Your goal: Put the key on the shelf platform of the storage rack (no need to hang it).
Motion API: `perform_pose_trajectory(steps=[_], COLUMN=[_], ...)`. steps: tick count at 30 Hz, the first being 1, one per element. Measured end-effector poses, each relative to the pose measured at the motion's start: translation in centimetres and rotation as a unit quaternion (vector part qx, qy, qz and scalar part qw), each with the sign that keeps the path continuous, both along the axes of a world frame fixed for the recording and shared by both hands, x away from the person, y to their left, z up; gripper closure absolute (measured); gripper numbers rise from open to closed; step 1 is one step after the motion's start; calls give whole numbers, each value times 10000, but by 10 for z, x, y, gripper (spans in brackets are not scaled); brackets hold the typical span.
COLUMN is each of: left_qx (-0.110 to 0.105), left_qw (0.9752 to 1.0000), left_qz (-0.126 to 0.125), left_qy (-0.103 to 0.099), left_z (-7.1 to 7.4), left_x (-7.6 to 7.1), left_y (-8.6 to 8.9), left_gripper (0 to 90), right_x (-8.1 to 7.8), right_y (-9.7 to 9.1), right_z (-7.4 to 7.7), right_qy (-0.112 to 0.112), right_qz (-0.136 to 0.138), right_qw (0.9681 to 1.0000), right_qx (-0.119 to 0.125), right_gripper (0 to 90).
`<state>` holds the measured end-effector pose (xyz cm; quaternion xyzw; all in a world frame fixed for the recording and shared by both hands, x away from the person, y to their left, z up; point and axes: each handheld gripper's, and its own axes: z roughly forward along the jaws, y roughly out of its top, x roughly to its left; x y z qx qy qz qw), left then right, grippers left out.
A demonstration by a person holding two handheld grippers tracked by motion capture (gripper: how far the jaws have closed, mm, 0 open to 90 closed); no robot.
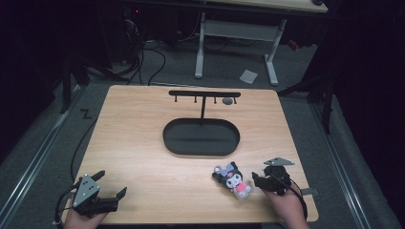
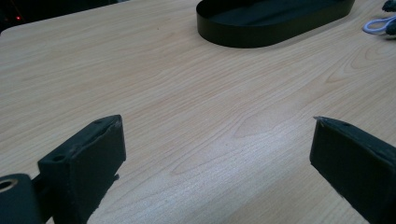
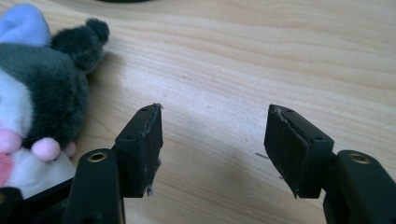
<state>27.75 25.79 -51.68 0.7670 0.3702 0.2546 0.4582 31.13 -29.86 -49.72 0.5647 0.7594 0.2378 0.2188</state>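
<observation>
Two grippers of yours rest at the near table edge, both with jaws spread and empty.
Your right gripper (image 1: 260,180) sits just beside the black-and-white plush toy (image 1: 232,180); your left gripper (image 1: 111,184) lies well apart; beyond, the black oval tray (image 1: 201,137).

Plush toy (image 1: 232,179): black, white and pink, with a lilac patch and dark ears; lying flat on the wooden table (image 1: 143,143), just left of the right gripper (image 3: 212,140) fingers (image 3: 144,140), outside their gap, untouched.

Black oval tray (image 1: 169,138): mid-table, far beyond both fingertips.
</observation>
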Motion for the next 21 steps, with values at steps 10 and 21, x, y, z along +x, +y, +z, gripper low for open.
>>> perform_pose_trajectory(steps=[10,21], left_qx=[0,0], left_qw=[10000,10000], left_qz=[-3,11], left_qy=[0,12], left_z=[0,0], left_x=[0,0], left_y=[0,0], left_gripper=[41,41], right_x=[14,30], right_y=[3,6], right_z=[11,23], right_qy=[817,1755], right_qz=[167,599], right_qw=[9951,9751], right_qx=[-529,-1221], right_gripper=[342,317])
